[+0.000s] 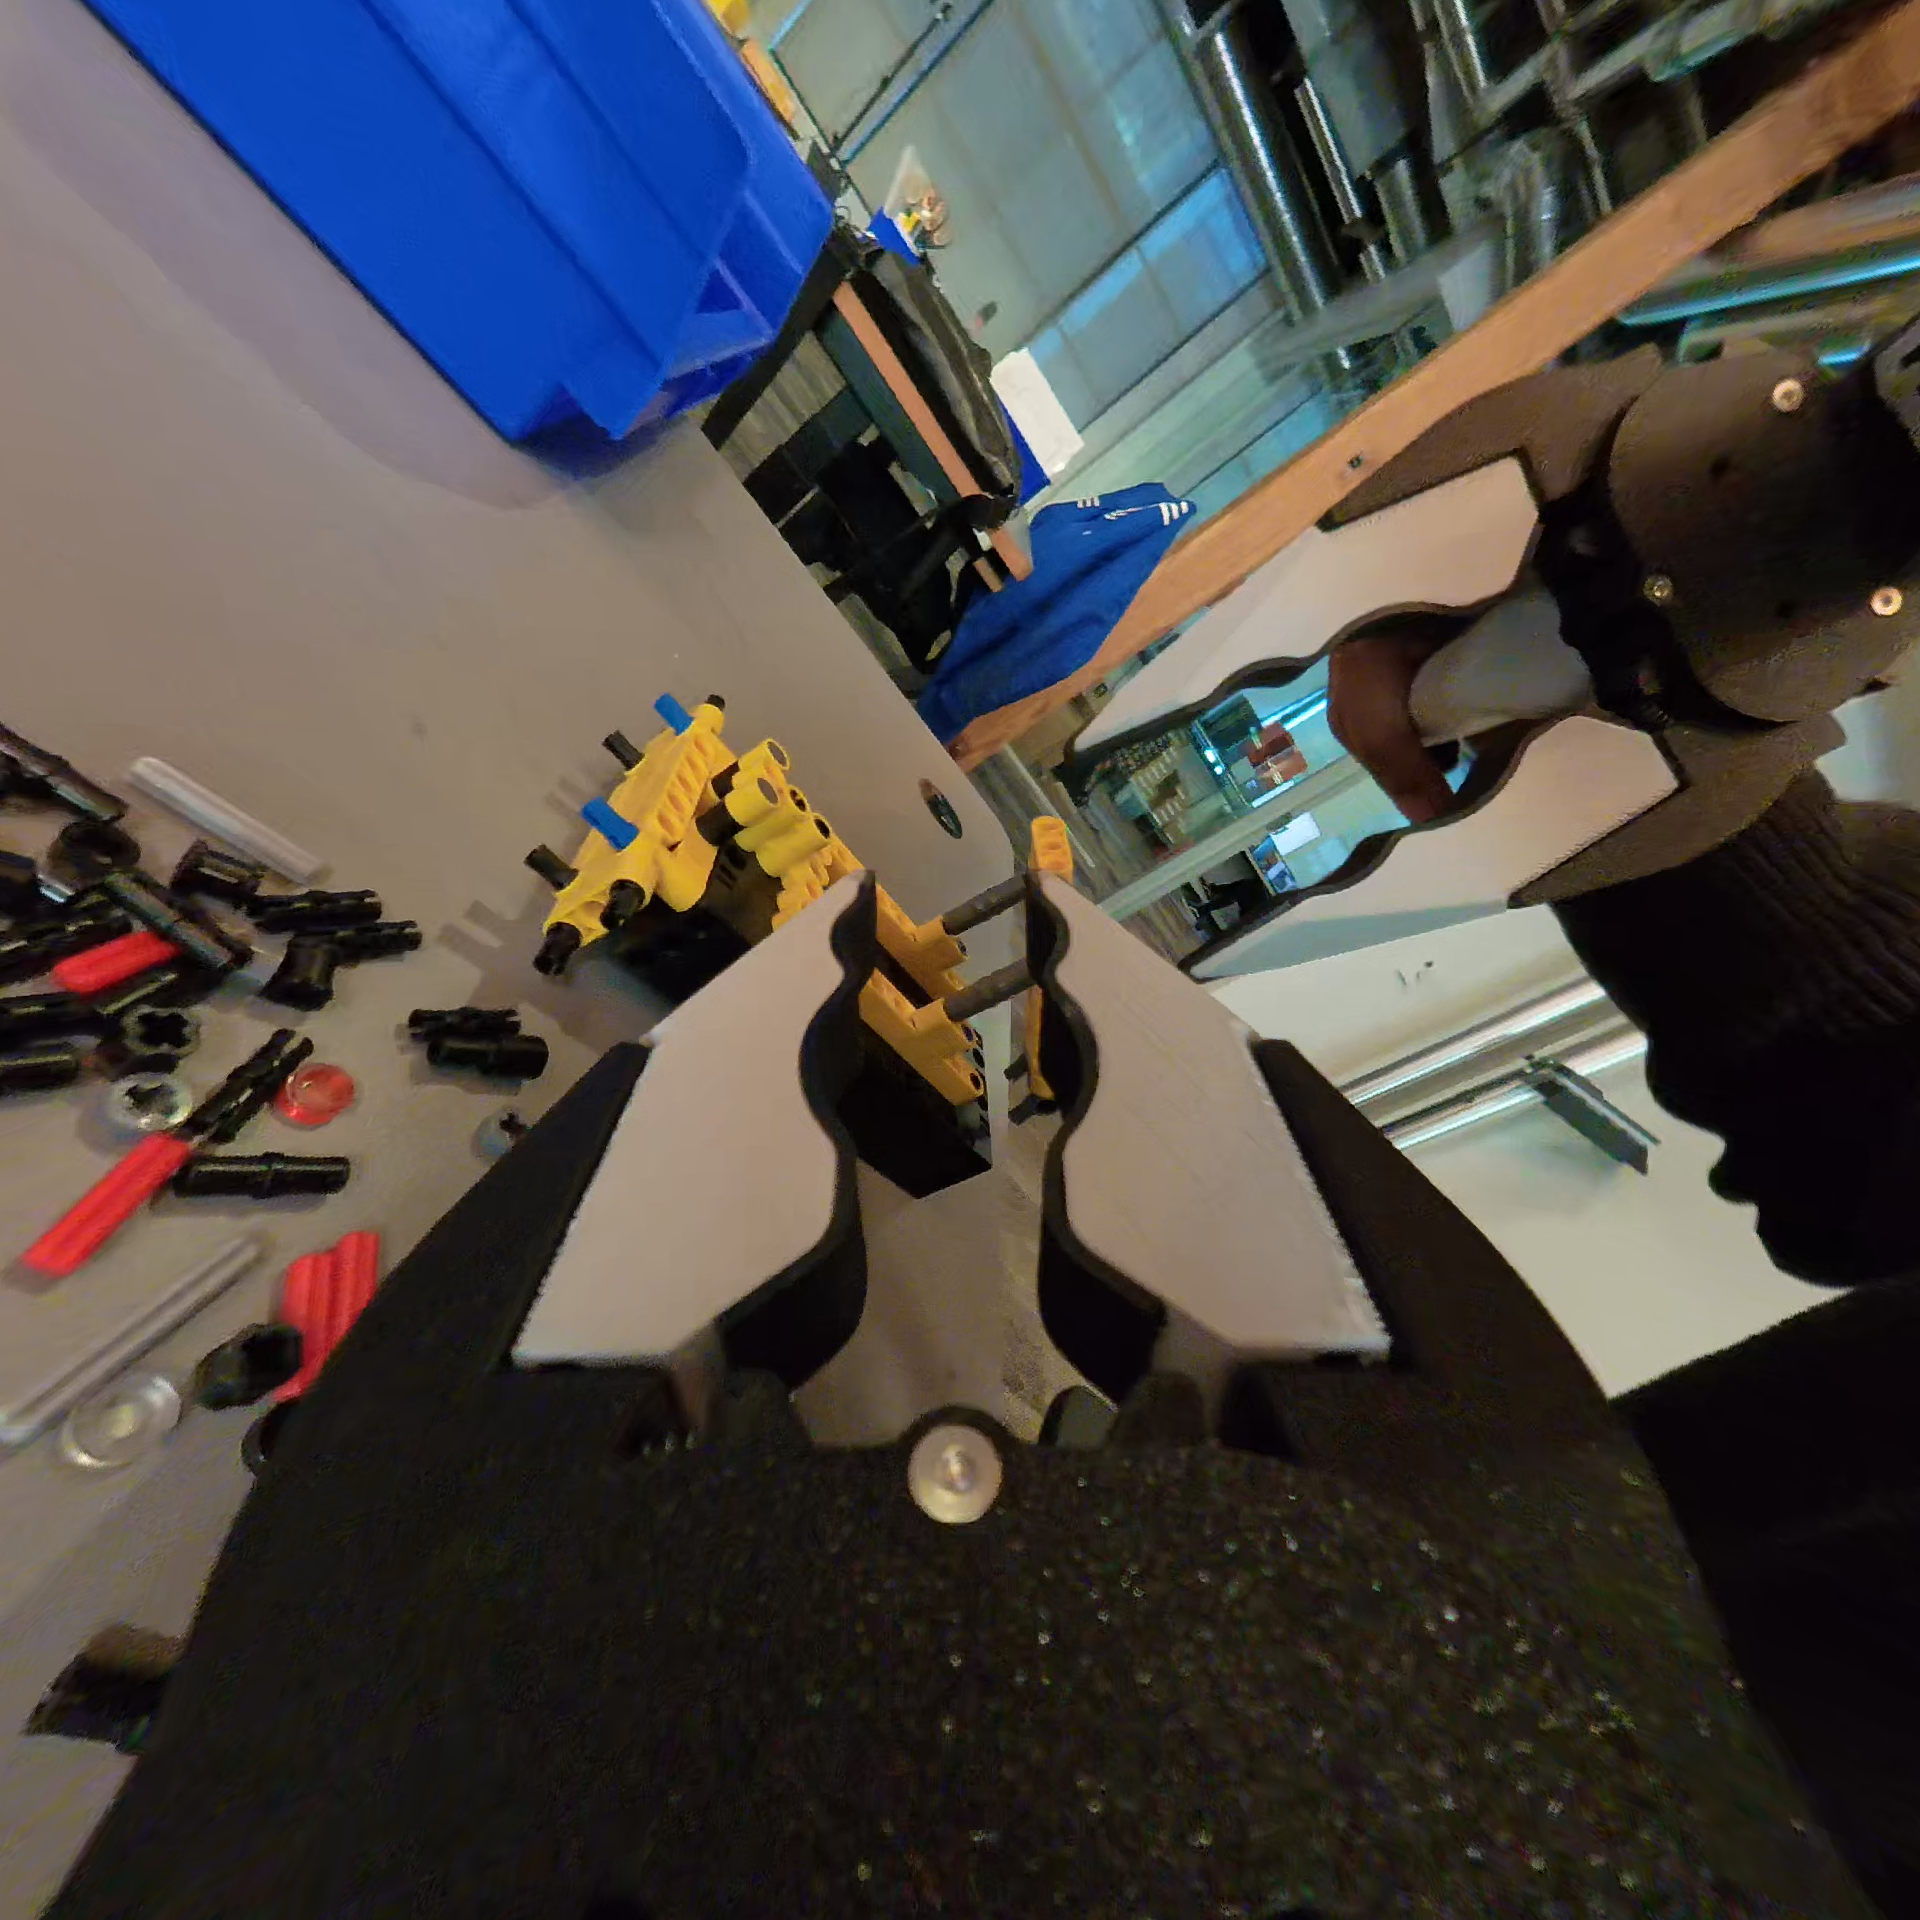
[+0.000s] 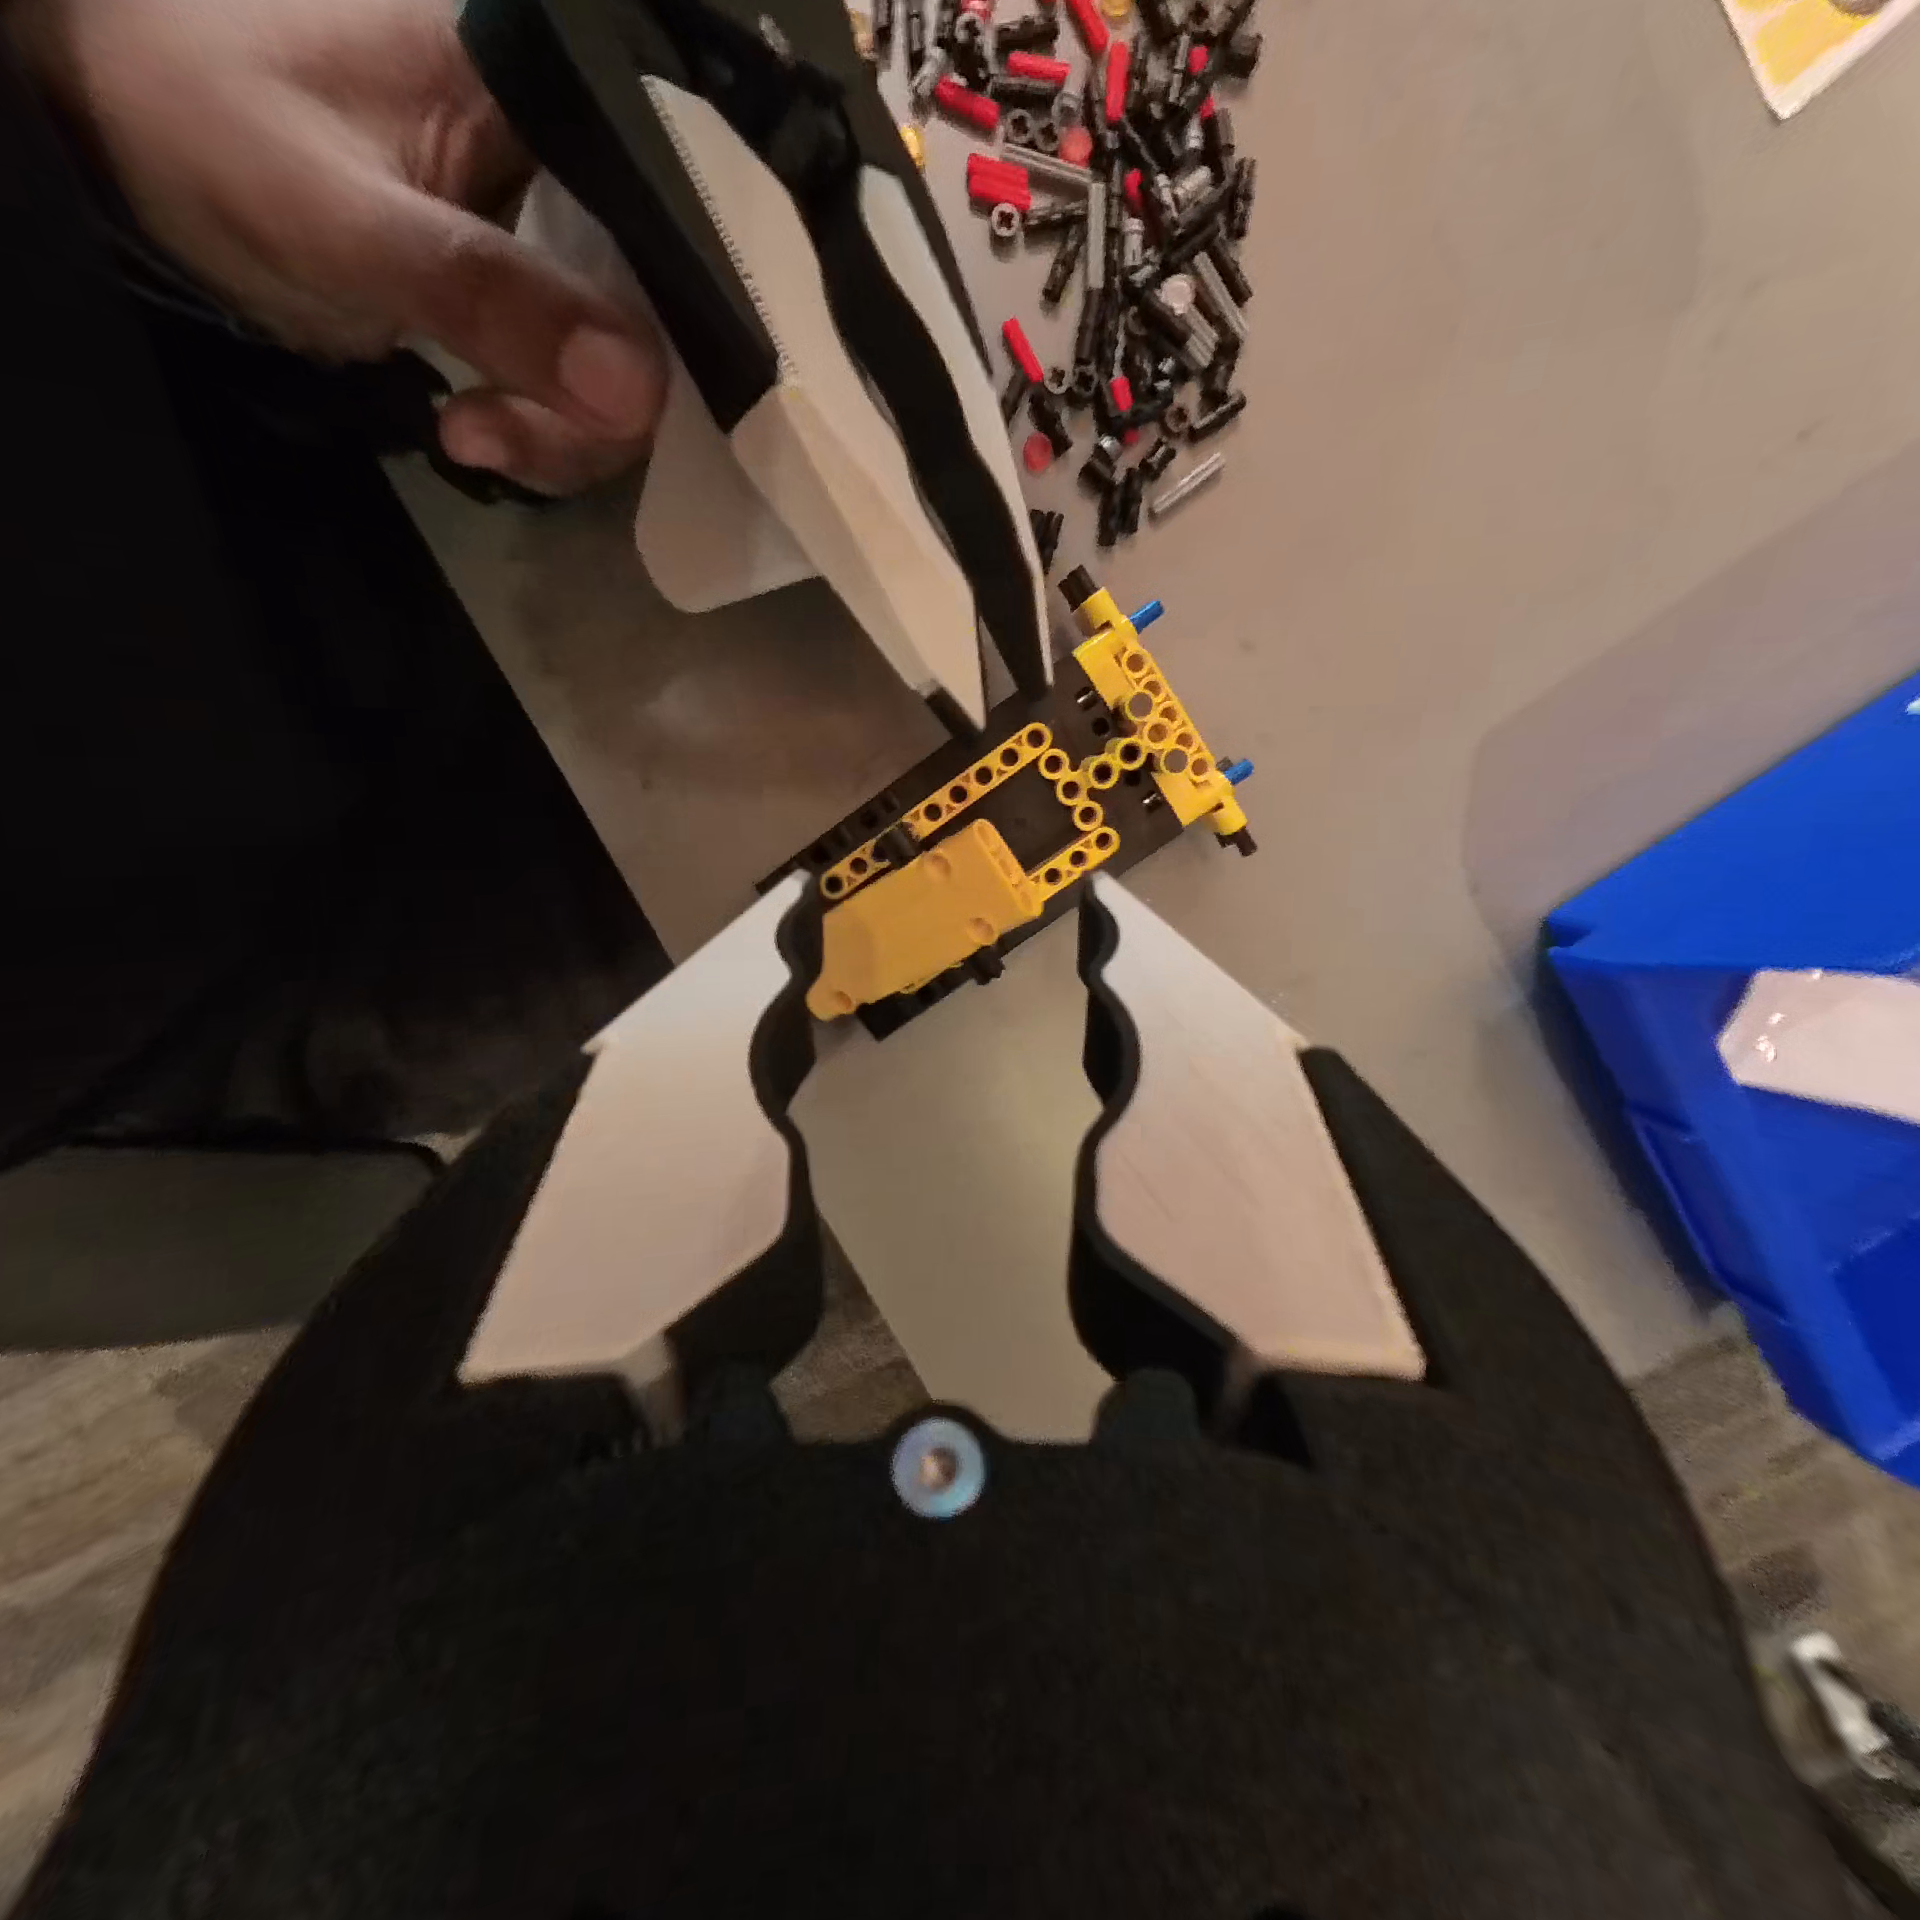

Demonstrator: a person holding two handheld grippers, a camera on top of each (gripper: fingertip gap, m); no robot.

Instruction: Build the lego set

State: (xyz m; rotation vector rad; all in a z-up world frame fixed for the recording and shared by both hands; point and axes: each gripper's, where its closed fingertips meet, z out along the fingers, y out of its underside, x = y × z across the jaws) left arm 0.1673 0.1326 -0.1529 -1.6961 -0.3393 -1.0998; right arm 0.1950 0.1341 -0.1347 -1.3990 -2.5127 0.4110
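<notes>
Left gripper [image 1: 948,914] clamped on two dark axles of the yellow-and-black brick model [image 2: 1023,795], steadying it at the near edge of the grey surface [image 2: 1455,416]. Right gripper [image 2: 940,904] with jaws open around its yellow end. Loose pins [image 2: 1132,239] far behind; blue bin [image 2: 1745,1091] right.

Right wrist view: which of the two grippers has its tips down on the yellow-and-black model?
The left gripper, coming in from the upper left. Its narrow tips meet the yellow-and-black model's black edge, while the right gripper is open, straddling the yellow block end.
</notes>
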